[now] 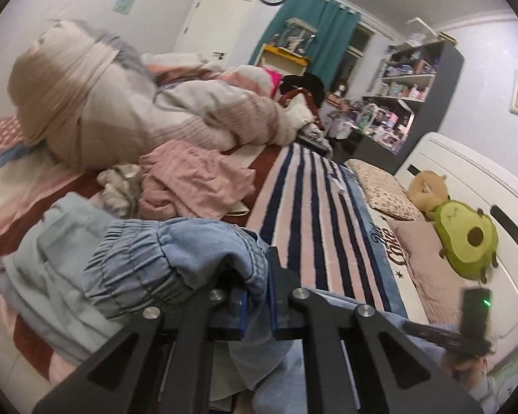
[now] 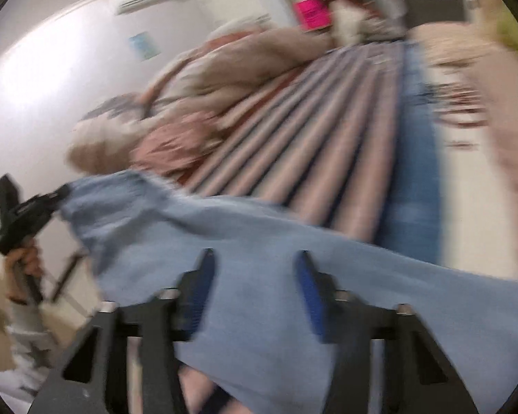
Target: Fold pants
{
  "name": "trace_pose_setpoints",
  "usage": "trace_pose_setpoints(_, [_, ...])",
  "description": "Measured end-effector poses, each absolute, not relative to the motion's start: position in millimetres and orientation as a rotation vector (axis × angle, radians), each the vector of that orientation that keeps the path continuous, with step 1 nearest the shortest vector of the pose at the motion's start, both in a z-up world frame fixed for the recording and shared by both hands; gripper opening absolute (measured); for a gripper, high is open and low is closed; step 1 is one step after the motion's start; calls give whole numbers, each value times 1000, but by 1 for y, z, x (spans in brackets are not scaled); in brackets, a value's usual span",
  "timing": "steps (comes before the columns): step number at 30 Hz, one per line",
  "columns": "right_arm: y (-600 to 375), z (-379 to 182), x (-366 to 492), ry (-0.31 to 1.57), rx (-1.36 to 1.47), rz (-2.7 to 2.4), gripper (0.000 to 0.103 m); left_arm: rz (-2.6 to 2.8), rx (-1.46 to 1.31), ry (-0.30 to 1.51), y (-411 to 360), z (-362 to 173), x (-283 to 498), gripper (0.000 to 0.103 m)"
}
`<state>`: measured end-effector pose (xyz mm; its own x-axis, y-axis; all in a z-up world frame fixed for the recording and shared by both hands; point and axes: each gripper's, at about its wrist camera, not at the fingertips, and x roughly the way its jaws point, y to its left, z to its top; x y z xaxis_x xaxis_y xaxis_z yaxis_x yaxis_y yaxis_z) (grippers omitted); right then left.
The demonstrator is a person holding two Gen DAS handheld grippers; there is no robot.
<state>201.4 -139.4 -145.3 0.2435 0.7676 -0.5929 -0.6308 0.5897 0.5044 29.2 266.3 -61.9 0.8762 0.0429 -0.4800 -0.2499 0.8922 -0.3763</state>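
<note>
Light blue denim pants with a gathered elastic waistband lie bunched at the near edge of the bed. My left gripper is shut on the waistband, with cloth pinched between its blue pads. In the blurred right wrist view the pants stretch from the left gripper at the far left across to my right gripper. Its blue pads stand apart over the cloth and do not press on it. A hand holds the left gripper's handle.
The bed carries a pink and navy striped blanket, a crumpled pink garment, a big heap of beige bedding and a pale blue-green cloth. An avocado plush and pillows sit by the white headboard. Shelves stand behind.
</note>
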Motion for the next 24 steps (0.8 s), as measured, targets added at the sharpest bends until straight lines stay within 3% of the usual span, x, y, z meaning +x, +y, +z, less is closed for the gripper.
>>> trace_pose_setpoints(1, [-125, -149, 206, 928, 172, 1001, 17, 155, -432, 483, 265, -62, 31, 6])
trace_pose_setpoints(5, [-44, -172, 224, 1021, 105, 1149, 16, 207, -474, 511, 282, -68, 29, 9])
trace_pose_setpoints(7, [-16, -183, 234, 1053, 57, 1146, 16, 202, -498, 556, 295, -76, 25, 32])
trace_pose_setpoints(8, [-7, -187, 237, 1061, 27, 1124, 16, 189, -509, 567, 299, -80, 22, 56])
trace_pose_setpoints(9, [1, -191, 241, 1062, -10, 1088, 16, 173, -527, 569, 303, -83, 20, 65])
trace_pose_setpoints(14, [6, -205, 270, 1070, 10, 932, 8, 98, -684, 589, 320, -95, 17, 68])
trace_pose_setpoints(17, [1, -206, 278, 1029, -7, 839, 0, 29, -730, 587, 317, -95, 11, 83])
trace_pose_setpoints(22, [-11, -206, 286, 1036, 29, 795, 0, 27, -702, 647, 306, -99, -4, 90])
trace_pose_setpoints(24, [-17, -197, 281, 1022, 32, 811, 6, 39, -739, 647, 313, -107, -6, 93])
